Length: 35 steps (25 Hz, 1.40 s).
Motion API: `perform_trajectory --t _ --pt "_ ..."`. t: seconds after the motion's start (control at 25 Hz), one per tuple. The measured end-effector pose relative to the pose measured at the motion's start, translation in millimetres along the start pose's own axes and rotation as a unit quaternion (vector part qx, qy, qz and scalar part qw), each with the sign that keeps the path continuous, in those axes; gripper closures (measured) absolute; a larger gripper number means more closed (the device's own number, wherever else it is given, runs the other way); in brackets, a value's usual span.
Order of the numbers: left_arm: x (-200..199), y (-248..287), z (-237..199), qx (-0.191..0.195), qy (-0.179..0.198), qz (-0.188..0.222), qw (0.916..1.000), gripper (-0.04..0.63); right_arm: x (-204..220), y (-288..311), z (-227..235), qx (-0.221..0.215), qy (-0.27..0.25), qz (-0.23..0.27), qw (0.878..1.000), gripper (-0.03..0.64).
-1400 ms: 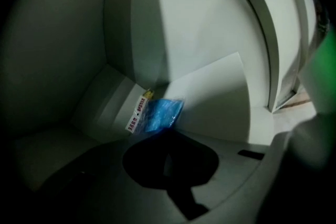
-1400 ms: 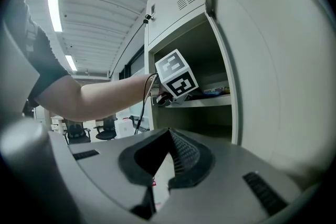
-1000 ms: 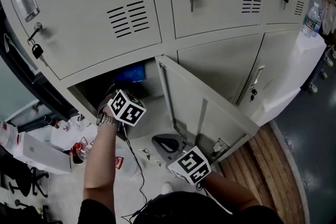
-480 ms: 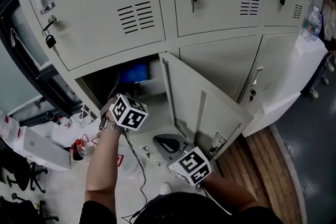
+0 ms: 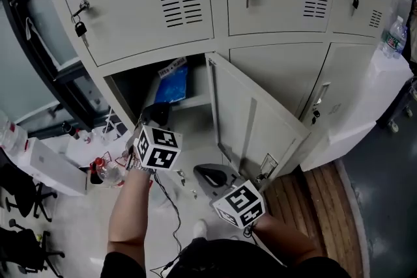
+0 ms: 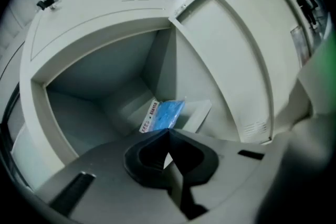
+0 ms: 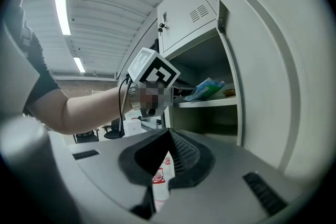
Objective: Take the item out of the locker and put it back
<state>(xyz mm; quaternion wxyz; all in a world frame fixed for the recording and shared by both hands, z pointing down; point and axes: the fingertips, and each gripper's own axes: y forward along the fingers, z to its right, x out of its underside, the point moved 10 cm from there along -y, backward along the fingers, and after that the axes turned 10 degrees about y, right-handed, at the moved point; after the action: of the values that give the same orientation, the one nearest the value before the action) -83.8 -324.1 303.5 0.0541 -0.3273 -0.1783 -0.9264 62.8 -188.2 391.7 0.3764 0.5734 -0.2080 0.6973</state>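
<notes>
Blue packet with a white label strip along one edge lies tilted on the shelf inside the open compartment of the locker, towards the back. We judge it to be a soft film pouch: light, floppy and probably slick, so it should sag or slide rather than lift as a stiff piece. We would take hold across a flat edge or the near corner, where two pads can pinch the film flat, not around the puffed middle, which would squash and slip. Its raised end, seen from the right gripper view, looks the easiest part to reach. Outward from it, the locker door stands swung wide to the right. Our left claw sits just outside the opening, below the shelf, with its jaws pressed together on nothing and apart from the packet. Our right claw hangs lower beside the door, its jaws likewise together and empty. We must open the left claw before reaching in.
</notes>
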Motion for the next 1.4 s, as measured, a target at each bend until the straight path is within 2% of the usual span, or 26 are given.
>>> perform_trajectory --t 0.32,0.8,1.4 --pt "5.2 -51.2 14.8 -0.016 -0.083 0.029 0.9960 0.594 7.2 -18.0 -3.0 -0.023 0.005 -0.006 1.000 0.617" --pt "29.0 -114.4 14.2 -0.021 -0.189 0.060 0.9799 0.594 12.8 -9.0 -15.9 -0.052 0.018 -0.009 0.998 0.617" --pt "76.6 -177.6 3.1 0.002 -0.229 0.094 0.9689 0.594 19.7 17.0 -65.0 -0.029 0.039 -0.003 0.999 0.617"
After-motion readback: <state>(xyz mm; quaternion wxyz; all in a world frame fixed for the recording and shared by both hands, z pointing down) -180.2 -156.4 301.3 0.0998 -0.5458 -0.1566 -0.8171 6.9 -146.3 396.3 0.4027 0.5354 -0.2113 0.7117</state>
